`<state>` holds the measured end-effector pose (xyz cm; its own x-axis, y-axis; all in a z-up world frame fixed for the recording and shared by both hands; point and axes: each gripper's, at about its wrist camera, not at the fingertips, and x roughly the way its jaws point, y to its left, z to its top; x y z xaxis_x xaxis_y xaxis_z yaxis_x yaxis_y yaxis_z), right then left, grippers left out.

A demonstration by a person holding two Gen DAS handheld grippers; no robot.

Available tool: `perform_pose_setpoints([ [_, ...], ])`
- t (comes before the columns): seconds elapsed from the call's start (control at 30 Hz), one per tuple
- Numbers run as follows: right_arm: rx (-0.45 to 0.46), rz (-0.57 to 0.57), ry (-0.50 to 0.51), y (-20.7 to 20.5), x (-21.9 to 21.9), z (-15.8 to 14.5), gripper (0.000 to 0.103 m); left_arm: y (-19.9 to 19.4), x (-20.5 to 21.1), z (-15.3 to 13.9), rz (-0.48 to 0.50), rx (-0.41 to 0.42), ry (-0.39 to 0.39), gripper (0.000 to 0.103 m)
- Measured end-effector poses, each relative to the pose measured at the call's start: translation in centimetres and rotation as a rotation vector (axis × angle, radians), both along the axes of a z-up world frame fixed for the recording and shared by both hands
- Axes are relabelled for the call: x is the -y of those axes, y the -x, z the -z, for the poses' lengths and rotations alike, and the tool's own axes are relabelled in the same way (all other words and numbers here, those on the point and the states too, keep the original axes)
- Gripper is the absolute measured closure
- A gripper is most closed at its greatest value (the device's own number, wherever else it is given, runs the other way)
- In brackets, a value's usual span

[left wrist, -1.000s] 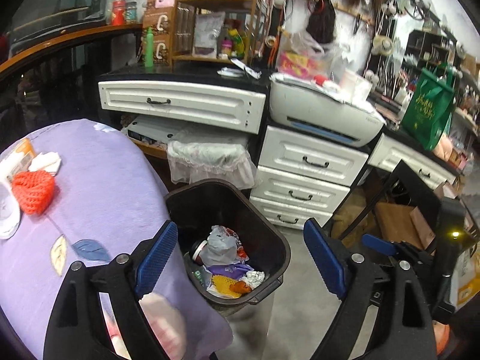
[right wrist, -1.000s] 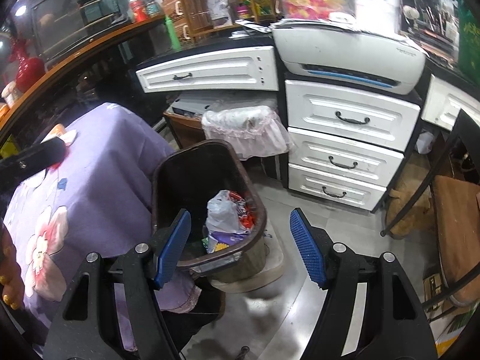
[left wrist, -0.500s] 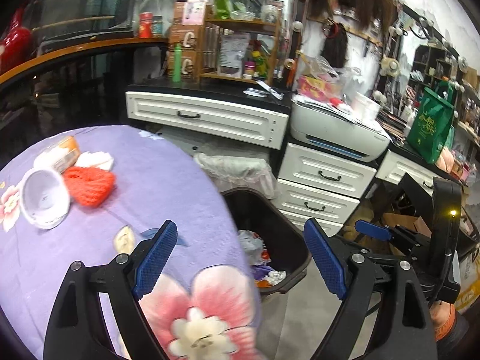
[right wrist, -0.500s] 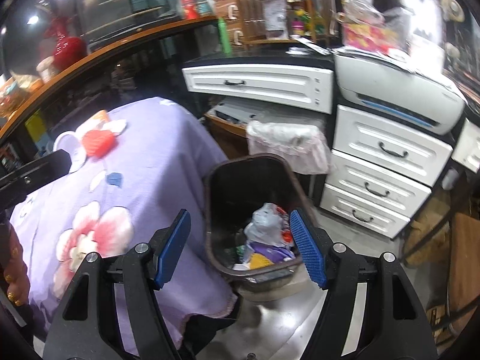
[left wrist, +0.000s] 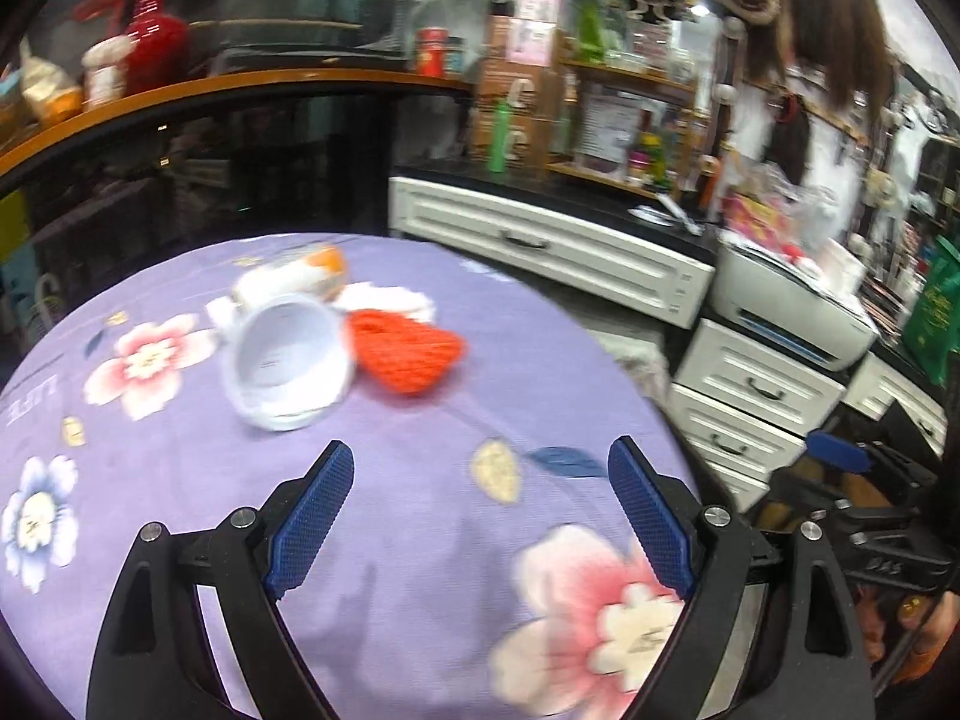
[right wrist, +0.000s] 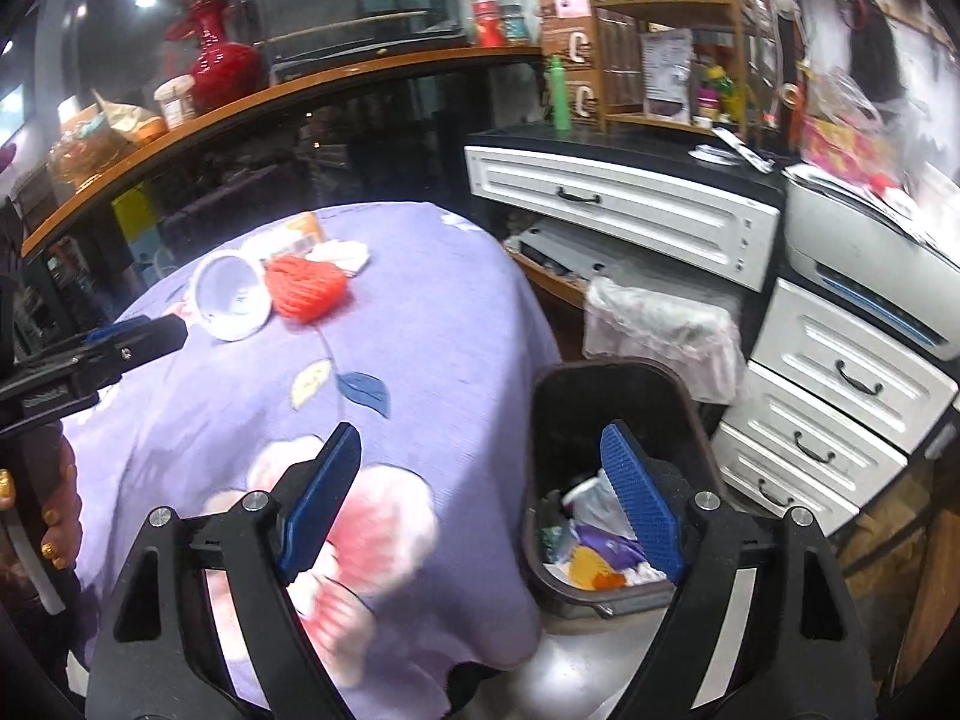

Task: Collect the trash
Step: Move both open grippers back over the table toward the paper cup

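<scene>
Looks like a small cluttered shop: curved wood-topped glass display counter [right wrist: 288, 138], wooden shelf rack of packaged goods [right wrist: 666, 60], hanging hair wigs [left wrist: 840, 42].

A red vase [right wrist: 213, 69] stands on the curved wooden counter [right wrist: 336, 81] behind the table; a green bottle [right wrist: 559, 93] sits on the black top above a long white drawer [right wrist: 618, 204]; to the right, a white printer [right wrist: 864, 255] rests over a stack of white drawers [right wrist: 840, 396]; a wooden shelf unit [left wrist: 606, 120] holds small boxes and bottles; a green bag [left wrist: 939, 306] hangs at the far right.
</scene>
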<state>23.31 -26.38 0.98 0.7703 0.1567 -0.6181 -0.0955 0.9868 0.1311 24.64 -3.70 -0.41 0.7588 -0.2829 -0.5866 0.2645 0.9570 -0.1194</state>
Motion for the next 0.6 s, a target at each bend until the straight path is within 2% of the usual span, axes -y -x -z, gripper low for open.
perform_pose_setpoints([
  [0.13, 0.013, -0.035, 0.003, -1.0, -1.9, -0.7, 0.021, -0.2, -3.3, 0.4, -0.067, -0.011, -0.004, 0.015],
  [0.3, 0.016, -0.064, 0.006, -2.2, -4.0, -1.1, 0.020, -0.8, -6.0, 1.1, -0.141, -0.016, -0.070, 0.015],
  [0.6, 0.008, -0.106, 0.013, -4.0, -6.7, -1.3, 0.020, -4.5, -9.0, 2.3, -0.205, -0.079, -0.093, 0.016],
])
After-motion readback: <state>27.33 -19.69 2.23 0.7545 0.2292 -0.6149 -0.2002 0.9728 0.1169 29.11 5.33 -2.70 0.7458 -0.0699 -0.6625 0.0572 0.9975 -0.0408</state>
